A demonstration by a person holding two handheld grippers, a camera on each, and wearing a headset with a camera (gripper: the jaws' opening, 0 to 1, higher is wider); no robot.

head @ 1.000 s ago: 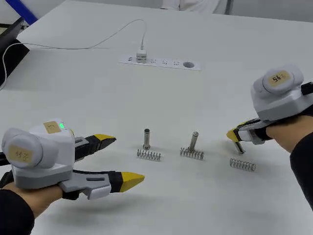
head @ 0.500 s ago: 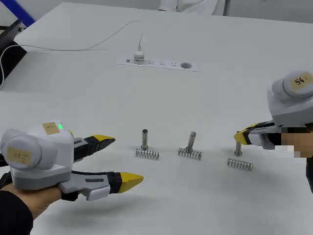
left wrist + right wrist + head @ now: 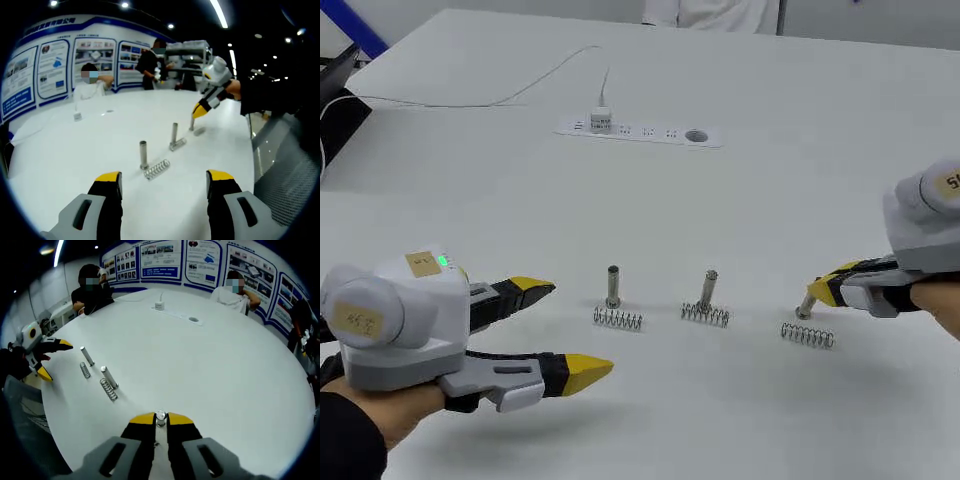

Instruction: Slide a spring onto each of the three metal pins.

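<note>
Three metal pins stand in a row on the white table: the left pin (image 3: pixel 613 286), the middle pin (image 3: pixel 709 290) and the right pin (image 3: pixel 805 306), which leans. A spring lies in front of each: left spring (image 3: pixel 618 319), middle spring (image 3: pixel 706 315), right spring (image 3: pixel 807 336). My right gripper (image 3: pixel 823 291) is shut on the top of the right pin (image 3: pixel 160 415), whose head shows between the yellow tips. My left gripper (image 3: pixel 562 328) hovers open at the near left, a hand's width short of the left pin (image 3: pixel 143 154) and the left spring (image 3: pixel 156 169), holding nothing.
A white power strip (image 3: pixel 640 131) with a plugged-in cable lies at the back of the table. People sit at the far edge (image 3: pixel 235 292). Bare table surface (image 3: pixel 720 420) lies in front of the springs.
My right gripper has drawn back to the right and slightly lower, with its tips still at the right pin's top, and the pin now leans. The left gripper has stayed put.
</note>
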